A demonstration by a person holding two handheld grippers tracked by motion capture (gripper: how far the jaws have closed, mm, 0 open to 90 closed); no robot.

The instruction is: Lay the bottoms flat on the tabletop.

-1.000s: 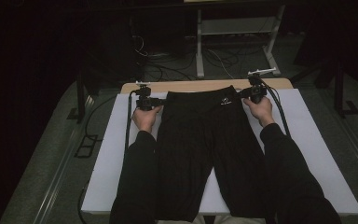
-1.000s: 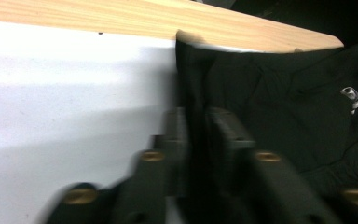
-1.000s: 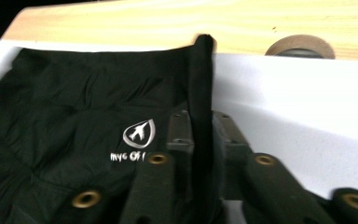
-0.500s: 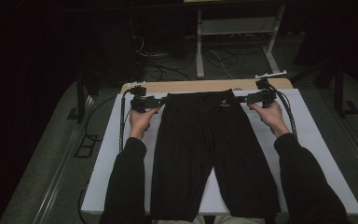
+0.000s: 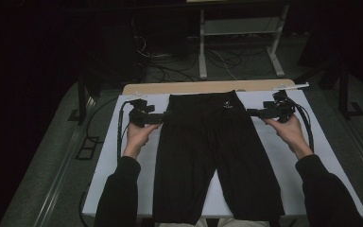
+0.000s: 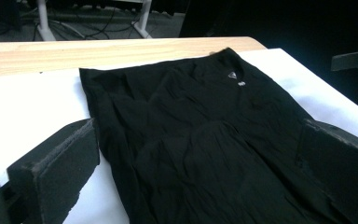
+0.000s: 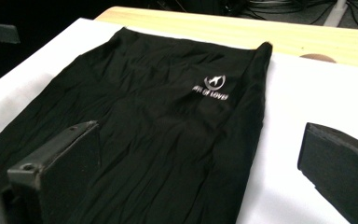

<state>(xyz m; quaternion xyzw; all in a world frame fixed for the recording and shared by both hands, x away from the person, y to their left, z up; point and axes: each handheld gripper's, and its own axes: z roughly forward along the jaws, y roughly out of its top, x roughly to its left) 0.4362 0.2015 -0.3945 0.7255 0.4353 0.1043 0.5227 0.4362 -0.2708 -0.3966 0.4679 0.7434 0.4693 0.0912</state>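
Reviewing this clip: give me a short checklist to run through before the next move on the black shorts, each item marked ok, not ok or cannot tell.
1. Black shorts lie spread flat on the white sheet, waistband toward the far edge: ok.
2. Left tongs have just been opening, nothing pinched, at the waistband's left side: ok.
3. Right tongs have just been opening, clear of the cloth at the waistband's right side: ok.
4. Cloth smooth: not ok, creases show in both gripper views.
5. Leg hems fully on the sheet: cannot tell, they reach the near edge.
6. Cables clear of the shorts: ok.
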